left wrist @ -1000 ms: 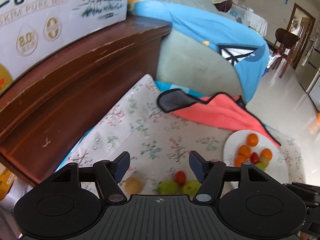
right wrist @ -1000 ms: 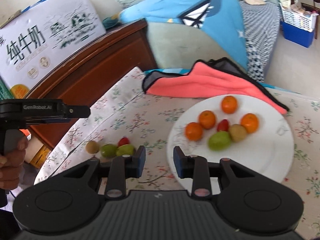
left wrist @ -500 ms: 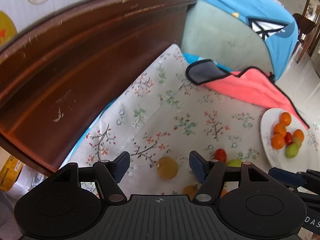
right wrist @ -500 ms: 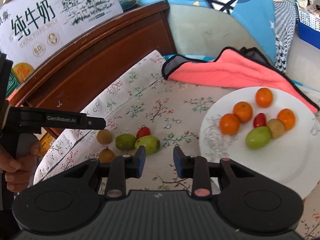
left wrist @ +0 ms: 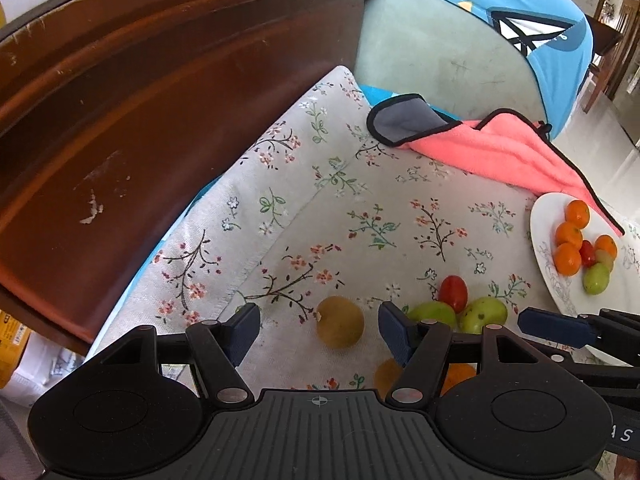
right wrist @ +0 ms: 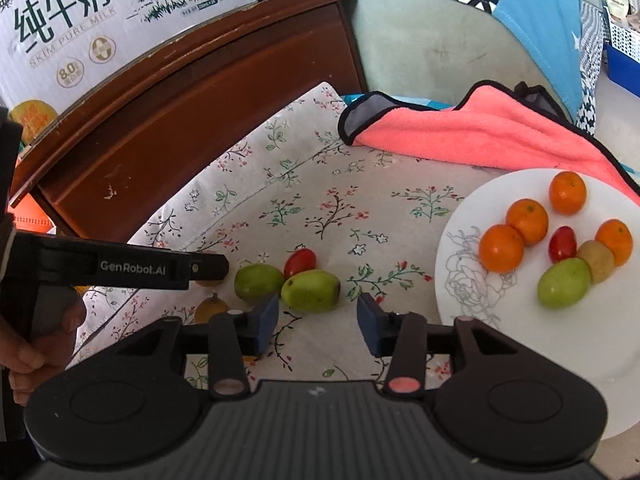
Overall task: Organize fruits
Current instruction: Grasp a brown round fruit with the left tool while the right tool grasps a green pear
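Loose fruit lies on the floral cloth: a brown round fruit [left wrist: 340, 322], two green fruits [right wrist: 310, 290] [right wrist: 258, 281] and a red tomato [right wrist: 300, 262]. A second brown fruit [right wrist: 211, 308] and an orange one [left wrist: 460, 376] lie nearer me, partly hidden. My left gripper [left wrist: 319, 330] is open, its jaws either side of the brown fruit, not touching. My right gripper [right wrist: 317, 320] is open and empty just short of the nearer green fruit. A white plate [right wrist: 460, 280] at the right holds several oranges, a tomato, a brown fruit and a green fruit.
A dark wooden bed frame [left wrist: 140, 120] runs along the left. A pink towel [right wrist: 480, 136] lies at the back beside a green cushion [right wrist: 420, 52]. A milk carton box [right wrist: 100, 12] sits on the frame.
Both grippers have moved down and forward toward the loose fruit. The brown fruit now sits between my left gripper's jaws. The right gripper's jaws have opened wider.
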Motion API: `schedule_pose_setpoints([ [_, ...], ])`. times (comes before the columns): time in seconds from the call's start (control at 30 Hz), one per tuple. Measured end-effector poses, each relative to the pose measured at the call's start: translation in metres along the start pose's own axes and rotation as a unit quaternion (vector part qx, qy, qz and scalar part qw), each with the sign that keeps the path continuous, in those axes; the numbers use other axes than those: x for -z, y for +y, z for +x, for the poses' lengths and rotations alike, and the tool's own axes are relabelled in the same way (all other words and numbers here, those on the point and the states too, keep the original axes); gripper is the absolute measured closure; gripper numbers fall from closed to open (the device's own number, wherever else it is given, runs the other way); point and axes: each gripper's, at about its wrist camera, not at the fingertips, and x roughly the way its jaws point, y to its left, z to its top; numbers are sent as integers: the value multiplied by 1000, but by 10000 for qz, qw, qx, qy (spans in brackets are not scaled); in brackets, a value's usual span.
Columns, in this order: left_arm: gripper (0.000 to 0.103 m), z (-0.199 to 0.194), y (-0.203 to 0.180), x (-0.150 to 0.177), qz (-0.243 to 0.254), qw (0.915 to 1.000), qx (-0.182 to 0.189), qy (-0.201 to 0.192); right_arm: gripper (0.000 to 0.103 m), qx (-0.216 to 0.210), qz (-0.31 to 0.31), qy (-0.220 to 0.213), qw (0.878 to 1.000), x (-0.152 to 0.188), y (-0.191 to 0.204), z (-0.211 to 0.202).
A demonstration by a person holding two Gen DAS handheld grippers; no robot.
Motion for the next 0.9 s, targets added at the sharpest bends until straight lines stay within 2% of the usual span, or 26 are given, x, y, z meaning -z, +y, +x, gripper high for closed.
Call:
schedule_pose_setpoints([
  [0.27, 38, 9, -4, 3, 126, 9999, 51, -20, 55, 61, -97, -25, 9999, -1, 4, 9],
  [0.5, 40, 12, -5, 5, 215, 9997, -55, -121, 55, 111, -302, -74, 9995, 1, 11, 18],
  [0.7, 54, 11, -10, 6, 333, 9993, -113, -146, 56, 205, -451, -136, 9987, 1, 14, 21],
  [0.8, 63, 10, -11, 7, 382, 9990, -118, -175, 65, 258, -448, -155, 9985, 1, 14, 21],
  [0.9, 72, 10, -12, 7, 381, 9991, -58, -174, 65, 274, -443, -163, 9985, 1, 14, 20],
])
